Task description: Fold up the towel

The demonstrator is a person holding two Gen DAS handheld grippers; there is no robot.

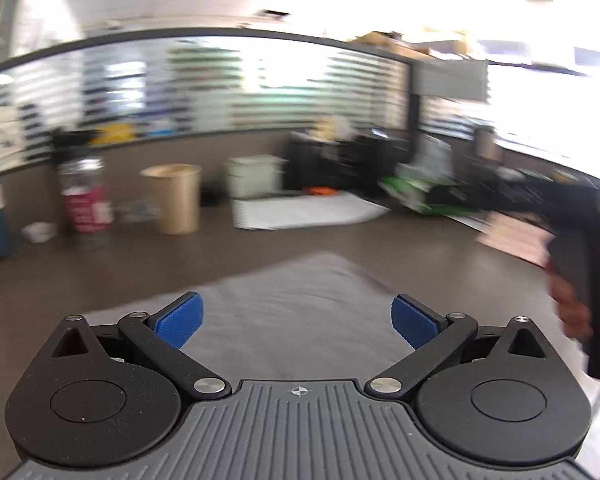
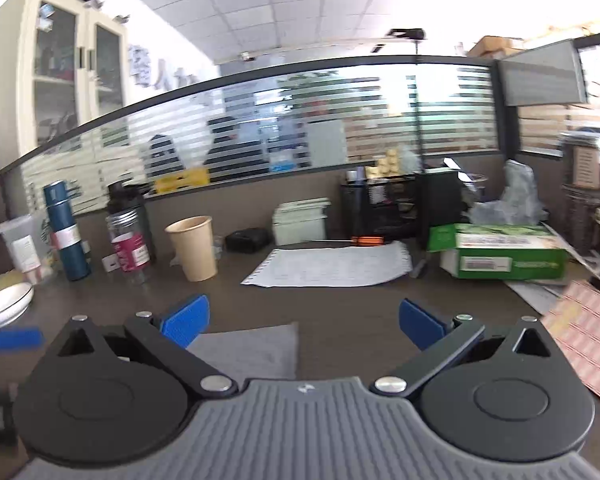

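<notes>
I see both grippers' blue fingers spread wide and holding nothing, the grey towel [image 1: 292, 312] lying flat on the table directly under my left gripper [image 1: 298, 320], left of my right gripper [image 2: 304, 322].

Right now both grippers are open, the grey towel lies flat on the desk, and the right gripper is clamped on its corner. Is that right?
Not quite. The right gripper is open and holds nothing: in the right wrist view the grey towel lies flat on the desk below its blue pads, untouched. The left gripper is open too.
</notes>
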